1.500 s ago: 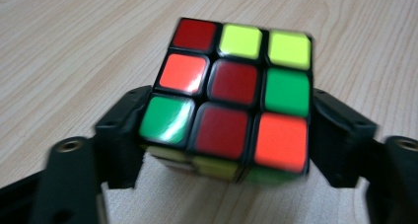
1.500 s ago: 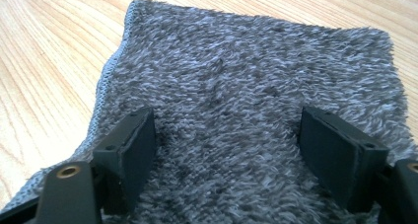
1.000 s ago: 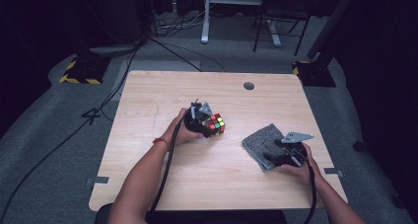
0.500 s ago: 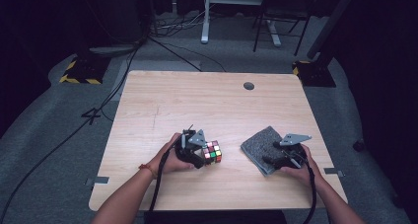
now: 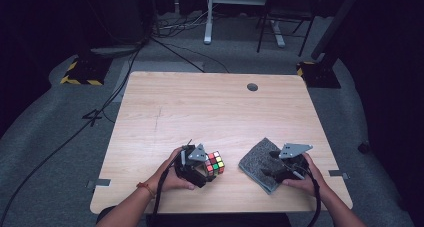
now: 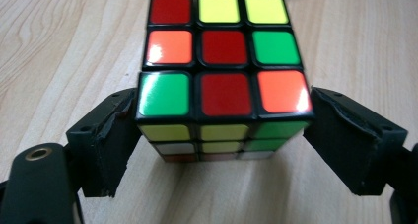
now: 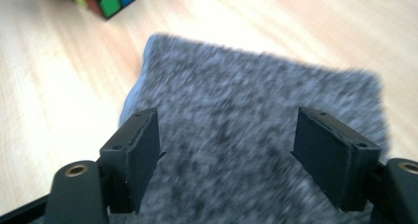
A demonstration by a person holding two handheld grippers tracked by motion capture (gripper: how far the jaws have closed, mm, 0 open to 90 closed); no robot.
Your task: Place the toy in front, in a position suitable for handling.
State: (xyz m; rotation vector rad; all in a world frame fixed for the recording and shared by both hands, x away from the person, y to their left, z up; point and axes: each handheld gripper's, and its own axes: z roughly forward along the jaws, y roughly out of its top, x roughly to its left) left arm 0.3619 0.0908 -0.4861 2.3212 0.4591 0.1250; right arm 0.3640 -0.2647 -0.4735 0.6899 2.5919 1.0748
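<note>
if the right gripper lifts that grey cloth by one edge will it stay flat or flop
Probably flop: the cloth looks soft and fuzzy, lying limp and flat on the table. Likely light and not slippery, since its nap should catch the pads.

Cube (image 6: 224, 56) red, yellow, orange, green stickers; cloth (image 7: 256, 135) speckled grey; fingers (image 6: 352, 140) black.

The cube (image 6: 224, 81) rests on the wooden table (image 6: 64, 51) between the jaws of the left gripper (image 6: 219, 140). The jaws have just been opening; the pads flank the cube's lower corners, with a slight gap visible at the right. Top face: red, yellow, green and orange tiles.
</note>
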